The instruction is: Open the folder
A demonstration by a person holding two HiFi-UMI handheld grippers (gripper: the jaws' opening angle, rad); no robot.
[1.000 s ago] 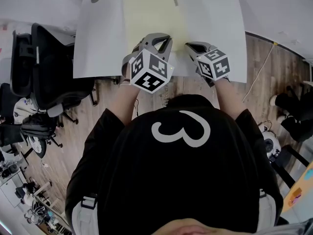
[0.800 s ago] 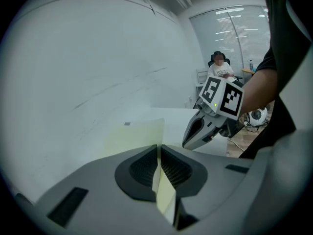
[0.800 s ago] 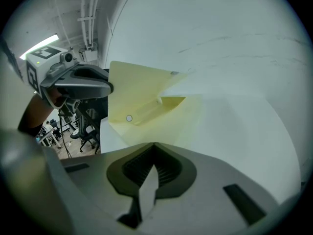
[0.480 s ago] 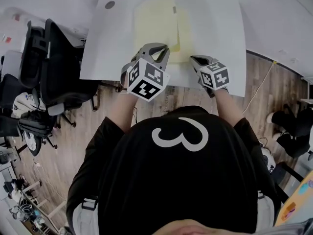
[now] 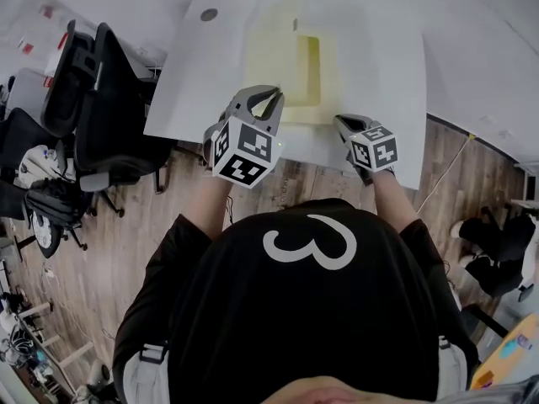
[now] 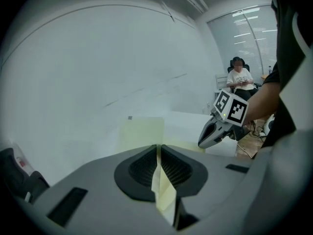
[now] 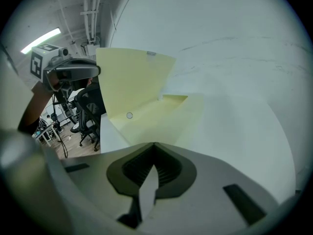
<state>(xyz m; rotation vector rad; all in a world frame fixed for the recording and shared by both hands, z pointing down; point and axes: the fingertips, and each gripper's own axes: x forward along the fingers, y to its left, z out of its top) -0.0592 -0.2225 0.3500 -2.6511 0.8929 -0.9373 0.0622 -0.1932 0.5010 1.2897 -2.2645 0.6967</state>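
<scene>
Left gripper view puts the left gripper [image 6: 157, 150] clenched on the front cover [image 6: 165, 192] of the pale yellow card folder [image 5: 282, 74], with a strip of it pinched between the pads. The right gripper [image 7: 154, 147] is likewise closed, on a pale sheet edge [image 7: 146, 192] — the folder's lower leaf or something under it, I cannot tell. Since a second ago the cover has risen from flat to a steep tilt, so the opening looks well under way, though not yet laid back. The folder lies on the white table top [image 5: 379, 66], just beyond both grippers. Inside, only a shallow inner pocket [image 7: 178, 104] shows — no papers visible.
</scene>
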